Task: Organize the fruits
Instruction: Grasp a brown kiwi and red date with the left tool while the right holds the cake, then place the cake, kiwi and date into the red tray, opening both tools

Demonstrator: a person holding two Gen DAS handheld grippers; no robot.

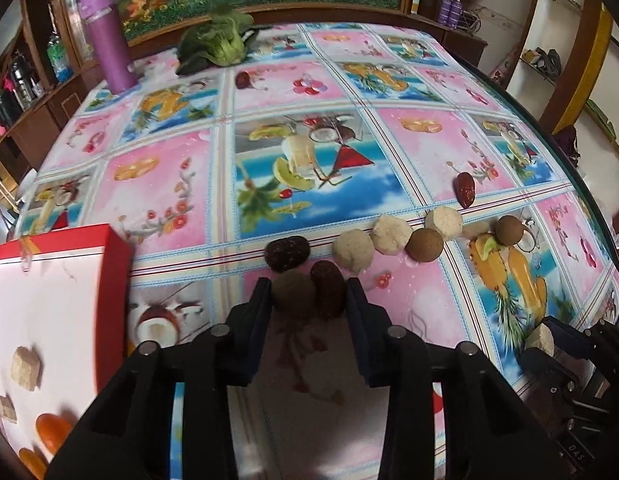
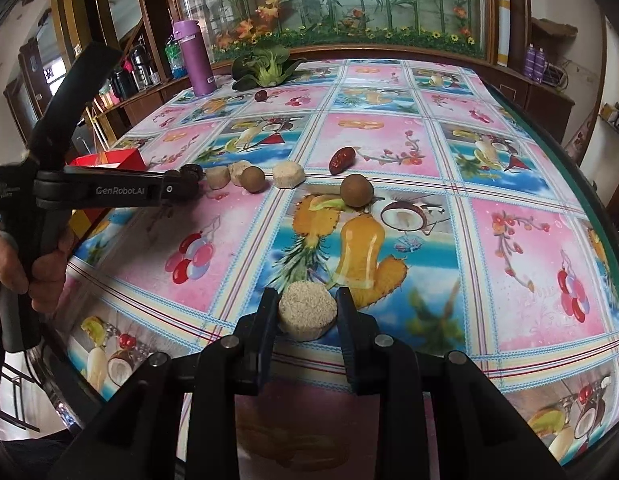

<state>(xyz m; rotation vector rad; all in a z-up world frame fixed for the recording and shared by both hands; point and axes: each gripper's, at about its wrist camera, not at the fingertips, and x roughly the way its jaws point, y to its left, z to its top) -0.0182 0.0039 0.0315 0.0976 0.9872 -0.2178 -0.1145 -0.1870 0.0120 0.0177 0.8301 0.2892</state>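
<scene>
Two fruits, a brown ball (image 1: 294, 294) and a date (image 1: 328, 294), sit clamped in my left claw (image 1: 307, 300), right claw (image 2: 307, 316) clamped on a pale cake (image 2: 307, 312); either fruit could squirt out before the red box (image 1: 61, 280) across the counter (image 1: 409, 148).

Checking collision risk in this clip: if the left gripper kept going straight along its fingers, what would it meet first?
The left gripper already has a round brown fruit and a red date between its fingers. Straight ahead, the dark date lies closest, probably touched first; the pale round cake sits slightly right. Depth is uncertain.
</scene>
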